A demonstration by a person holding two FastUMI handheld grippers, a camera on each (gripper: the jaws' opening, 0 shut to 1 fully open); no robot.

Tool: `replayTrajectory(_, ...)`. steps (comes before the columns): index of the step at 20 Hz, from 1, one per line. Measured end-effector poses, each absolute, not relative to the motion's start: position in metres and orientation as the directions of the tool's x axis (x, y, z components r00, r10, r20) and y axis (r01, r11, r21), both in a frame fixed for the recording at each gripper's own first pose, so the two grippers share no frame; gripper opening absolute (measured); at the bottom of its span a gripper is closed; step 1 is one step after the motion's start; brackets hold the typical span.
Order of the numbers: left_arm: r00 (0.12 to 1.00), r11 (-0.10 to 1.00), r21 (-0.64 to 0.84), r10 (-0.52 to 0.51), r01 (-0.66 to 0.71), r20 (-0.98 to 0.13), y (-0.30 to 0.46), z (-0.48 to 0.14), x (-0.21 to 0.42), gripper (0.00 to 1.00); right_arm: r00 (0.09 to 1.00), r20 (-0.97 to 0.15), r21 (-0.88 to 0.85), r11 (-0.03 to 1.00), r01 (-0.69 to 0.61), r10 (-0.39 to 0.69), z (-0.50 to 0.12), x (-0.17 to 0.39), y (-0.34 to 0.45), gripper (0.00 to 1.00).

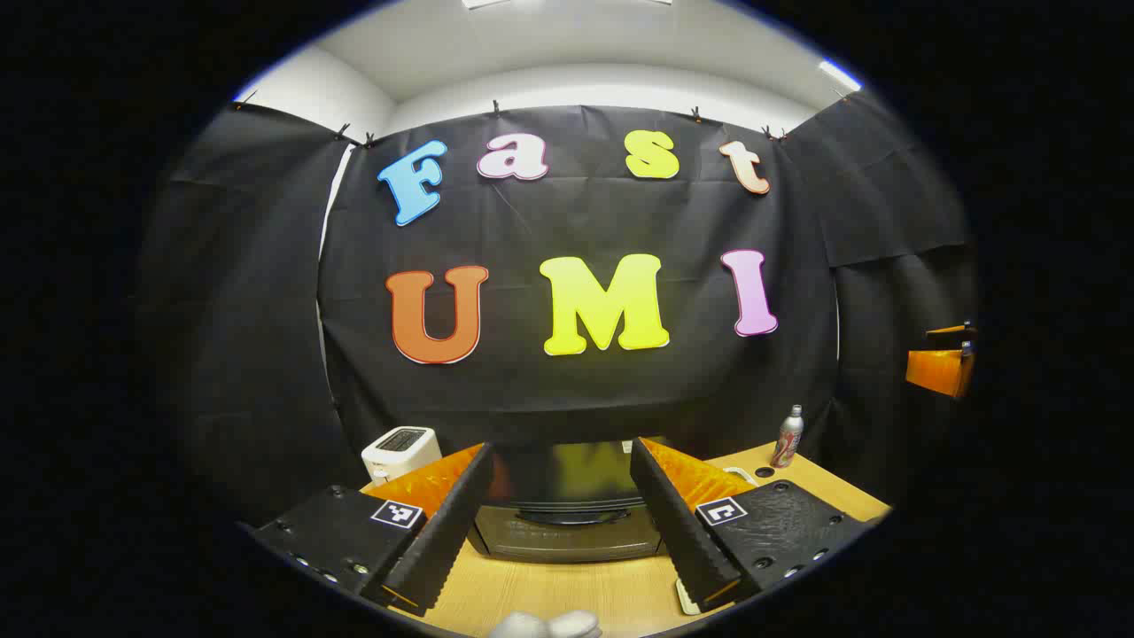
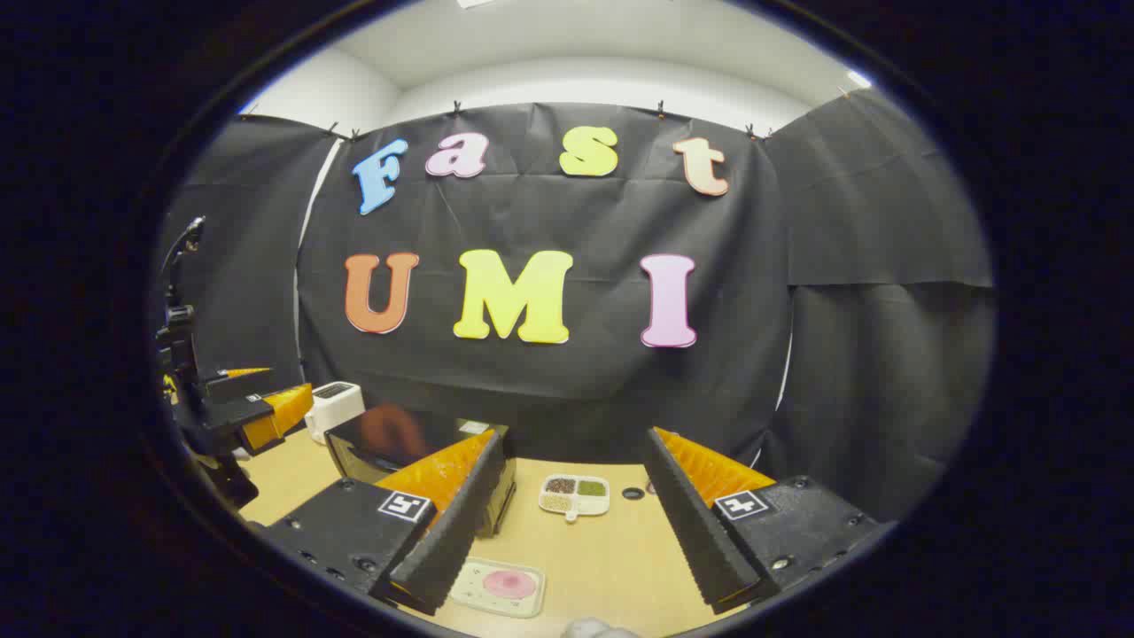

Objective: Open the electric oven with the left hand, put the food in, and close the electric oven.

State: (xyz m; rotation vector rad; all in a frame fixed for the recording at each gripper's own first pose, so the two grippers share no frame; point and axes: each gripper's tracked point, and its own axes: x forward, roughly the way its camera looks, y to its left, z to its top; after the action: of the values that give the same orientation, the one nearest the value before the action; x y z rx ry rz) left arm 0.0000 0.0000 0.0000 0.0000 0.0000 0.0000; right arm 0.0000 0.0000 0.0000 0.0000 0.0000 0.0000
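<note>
Oven [image 1: 567,509]: left gripper view, dead ahead of the left gripper [image 1: 563,523], framed between its spread, empty jaws, door shut, long axis crosswise. Toaster [image 1: 400,450] left, can [image 1: 787,437] right, bare worktop [image 1: 567,589] before it. Right gripper view: right gripper [image 2: 567,523] spread, empty; food tray [image 2: 498,587] near its left finger, oven forward-left, divided dish [image 2: 575,494] ahead.

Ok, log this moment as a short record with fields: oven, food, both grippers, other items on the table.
oven: black electric oven on the wooden table, door closed
food: pink item on a tray, near the right gripper
left gripper: open, facing the oven front, holding nothing
right gripper: open, holding nothing
other items: white toaster, can, divided dish with three fillings
task stage: oven not yet opened
</note>
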Motion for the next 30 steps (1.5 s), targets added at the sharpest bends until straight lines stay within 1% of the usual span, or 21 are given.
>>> replayTrajectory(1, 1.0, 1.0, -0.001, -0.002, 0.002, -0.004, -0.001, -0.001, 0.001, 0.96, 1.0, -0.003, -0.004, 1.0, -0.002, 0.002, 0.001, 0.0, 0.0, 0.97)
replayTrajectory(2, 1.0, 1.0, -0.001, -0.005, 0.005, -0.006, -0.002, -0.003, 0.002, 0.96, 1.0, -0.004, -0.01, 1.0, -0.002, 0.002, 0.0, 0.0, -0.001, 0.97)
replayTrajectory(3, 1.0, 1.0, 0.0, -0.007, 0.007, -0.006, -0.004, -0.004, 0.003, 1.0, 1.0, -0.005, -0.011, 1.0, 0.0, 0.0, 0.0, 0.001, 0.0, 0.97)
replayTrajectory(4, 1.0, 1.0, 0.002, -0.01, 0.01, -0.006, -0.004, -0.004, 0.004, 0.96, 1.0, -0.005, -0.012, 1.0, 0.0, 0.0, 0.0, 0.001, 0.0, 0.97)
replayTrajectory(11, 1.0, 1.0, 0.019, -0.007, 0.007, -0.023, -0.002, -0.019, 0.013, 0.96, 1.0, -0.011, -0.021, 1.0, -0.002, 0.002, 0.0, -0.001, 0.002, 0.97)
replayTrajectory(15, 0.998, 1.0, 0.015, -0.017, 0.017, -0.055, -0.002, -0.043, 0.03, 0.96, 1.0, -0.024, -0.024, 1.0, 0.013, -0.013, -0.002, -0.004, -0.001, 0.97)
replayTrajectory(22, 0.986, 0.999, 0.01, -0.028, 0.03, -0.165, -0.006, -0.107, 0.081, 0.97, 0.997, -0.054, -0.051, 0.997, 0.06, -0.063, -0.004, -0.015, -0.011, 0.98)
replayTrajectory(26, 0.978, 0.999, 0.026, -0.038, 0.044, -0.207, -0.01, -0.133, 0.106, 0.97, 0.993, -0.076, -0.054, 0.995, 0.082, -0.086, -0.009, -0.021, -0.017, 0.97)
replayTrajectory(29, 0.963, 0.999, 0.014, -0.047, 0.053, -0.265, -0.01, -0.159, 0.115, 0.97, 0.991, -0.084, -0.05, 0.993, 0.102, -0.106, -0.009, -0.024, -0.022, 0.98)
replayTrajectory(30, 0.965, 0.999, -0.003, -0.052, 0.053, -0.259, -0.008, -0.157, 0.114, 0.97, 0.99, -0.086, -0.043, 0.994, 0.105, -0.108, -0.009, -0.024, -0.022, 0.97)
